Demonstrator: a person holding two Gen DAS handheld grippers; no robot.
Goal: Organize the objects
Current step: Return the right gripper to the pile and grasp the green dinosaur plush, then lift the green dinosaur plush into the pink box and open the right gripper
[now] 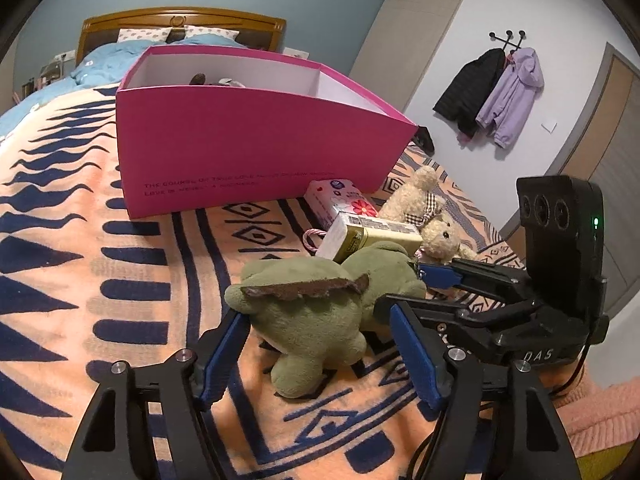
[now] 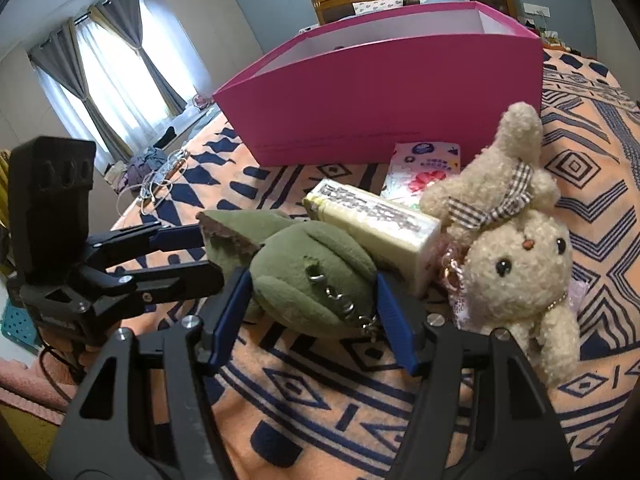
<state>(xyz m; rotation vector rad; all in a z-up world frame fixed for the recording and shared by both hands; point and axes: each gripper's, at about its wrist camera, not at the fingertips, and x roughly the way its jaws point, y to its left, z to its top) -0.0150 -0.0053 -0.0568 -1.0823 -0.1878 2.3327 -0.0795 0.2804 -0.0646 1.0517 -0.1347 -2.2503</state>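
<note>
Bedroom walls in blue-grey frame a bed (image 1: 80, 240) spread with an orange blanket patterned in navy. In the left wrist view, at about ten o'clock, a wooden headboard (image 1: 180, 20) stands behind blue bedding; toward twelve o'clock an open pink box (image 1: 248, 148) sits on the blanket with some soft items just showing over its rim. At centre lies a green plush toy (image 1: 312, 316), on its side. The left gripper (image 1: 316, 356) has its blue pads on either side of the toy's lower body, the left pad touching the plush, the right pad close beside it; whether it truly squeezes I cannot tell. Beyond the toy, toward one o'clock, a cream carton (image 1: 372, 236) rests against it, with a flowered tissue pack (image 1: 340, 200) behind and a beige plush rabbit (image 1: 428, 220) to the right. At three o'clock jackets (image 1: 492, 96) hang on wall hooks.

In the right wrist view, curtained windows (image 2: 104, 76) fill ten o'clock. The right gripper (image 2: 312, 316) straddles the toy's rounded end, both pads against the plush beside its keychain (image 2: 344, 304).
</note>
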